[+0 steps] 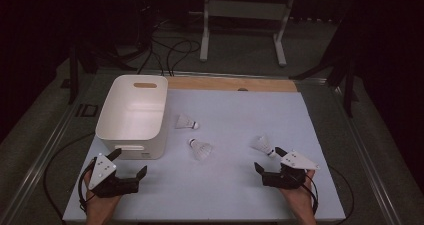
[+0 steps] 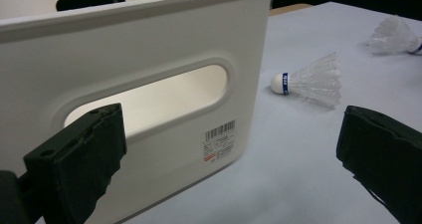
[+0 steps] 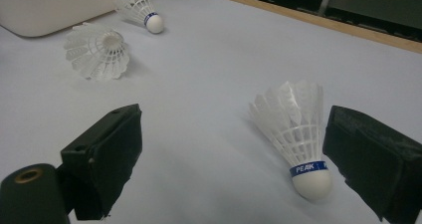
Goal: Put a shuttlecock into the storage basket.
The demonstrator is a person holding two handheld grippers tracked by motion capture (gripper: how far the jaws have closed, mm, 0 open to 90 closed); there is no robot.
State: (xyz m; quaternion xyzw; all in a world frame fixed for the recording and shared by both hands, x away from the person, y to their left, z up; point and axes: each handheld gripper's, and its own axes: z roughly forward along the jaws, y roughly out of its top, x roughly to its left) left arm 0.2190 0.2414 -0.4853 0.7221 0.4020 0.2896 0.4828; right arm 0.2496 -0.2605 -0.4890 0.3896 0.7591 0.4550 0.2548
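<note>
Three white shuttlecocks (image 1: pixel 187 122) (image 1: pixel 201 148) (image 1: pixel 262 145) lying apart on the counter (image 1: pixel 230 185), one white handled bin (image 1: pixel 134 116), two grippers, left gripper (image 1: pixel 132 166) released, right gripper (image 1: pixel 267 160) released beside the nearest shuttlecock.

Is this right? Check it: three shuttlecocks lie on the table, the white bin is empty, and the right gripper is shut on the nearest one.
One part is wrong. The right gripper is open: in the right gripper view the nearest shuttlecock lies between its jaws, ungripped. The other two shuttlecocks lie on the table, and the white bin looks empty.
</note>
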